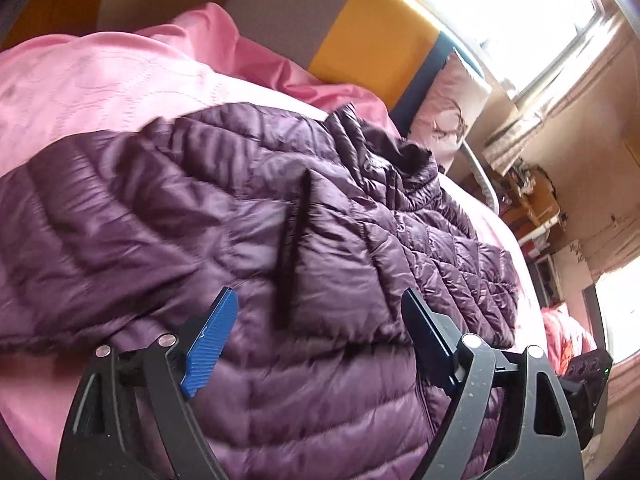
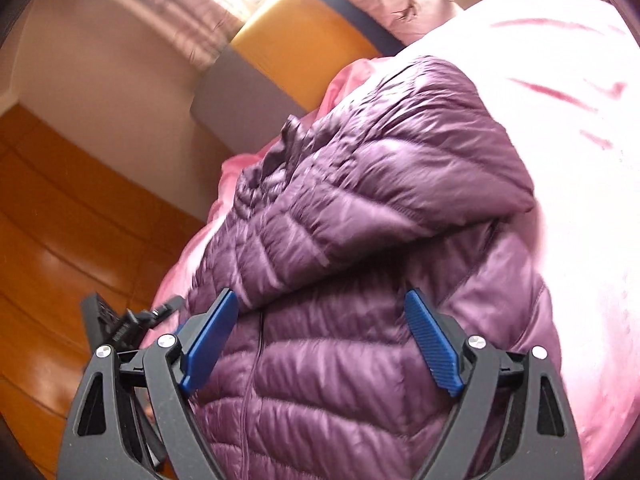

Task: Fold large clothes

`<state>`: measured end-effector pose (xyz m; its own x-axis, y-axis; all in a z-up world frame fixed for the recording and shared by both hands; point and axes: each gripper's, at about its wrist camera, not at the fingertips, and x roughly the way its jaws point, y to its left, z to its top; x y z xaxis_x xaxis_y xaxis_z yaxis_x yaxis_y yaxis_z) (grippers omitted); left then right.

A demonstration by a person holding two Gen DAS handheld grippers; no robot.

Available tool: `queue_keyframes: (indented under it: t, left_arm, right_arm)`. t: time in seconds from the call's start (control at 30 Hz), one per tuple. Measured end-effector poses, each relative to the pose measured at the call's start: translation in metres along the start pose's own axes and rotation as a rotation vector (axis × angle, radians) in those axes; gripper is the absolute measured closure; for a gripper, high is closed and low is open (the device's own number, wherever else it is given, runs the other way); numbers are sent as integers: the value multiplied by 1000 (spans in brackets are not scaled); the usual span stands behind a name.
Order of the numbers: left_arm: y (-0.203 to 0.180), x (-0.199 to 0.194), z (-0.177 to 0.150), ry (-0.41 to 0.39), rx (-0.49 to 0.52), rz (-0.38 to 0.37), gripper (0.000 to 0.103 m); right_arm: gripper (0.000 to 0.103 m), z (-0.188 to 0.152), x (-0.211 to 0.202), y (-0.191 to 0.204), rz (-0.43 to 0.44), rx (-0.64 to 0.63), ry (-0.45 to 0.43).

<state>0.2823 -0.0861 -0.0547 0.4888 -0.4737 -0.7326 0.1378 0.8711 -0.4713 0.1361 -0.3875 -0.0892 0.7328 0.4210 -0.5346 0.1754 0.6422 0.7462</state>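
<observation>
A purple quilted down jacket point(image 1: 224, 216) lies spread on a pink bed cover point(image 1: 92, 80). A sleeve with a dark cuff point(image 1: 292, 248) is laid across its body. My left gripper point(image 1: 320, 308) hovers over the jacket with jaws wide apart and nothing between the blue pads point(image 1: 208, 344). In the right wrist view the same jacket point(image 2: 360, 208) shows a sleeve folded over the body, its zipper running down the middle. My right gripper point(image 2: 322, 312) stands open above the jacket's front; no cloth is pinched between its pads point(image 2: 432, 344).
A grey, yellow and navy headboard point(image 1: 360, 36) stands behind the bed, with a pale pink pillow point(image 1: 448, 108) beside it. A bright window point(image 1: 512, 12) and cluttered shelves point(image 1: 532, 208) are to the right. Wooden floor point(image 2: 72, 220) lies off the bed's edge. The other gripper's body point(image 2: 112, 328) shows low left.
</observation>
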Motion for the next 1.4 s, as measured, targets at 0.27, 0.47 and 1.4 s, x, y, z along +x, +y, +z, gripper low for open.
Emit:
queue_keyframes:
  t: [0.27, 0.47, 1.4]
  left_arm:
    - [1, 28, 15, 15, -13, 25, 94]
    - [27, -1, 15, -54, -48, 69, 96]
    - [29, 21, -12, -27, 65, 174, 95]
  right_arm:
    - [14, 23, 11, -17, 3, 69, -42]
    - [14, 52, 11, -31, -14, 112, -121]
    - [14, 63, 115, 12, -559, -380, 56]
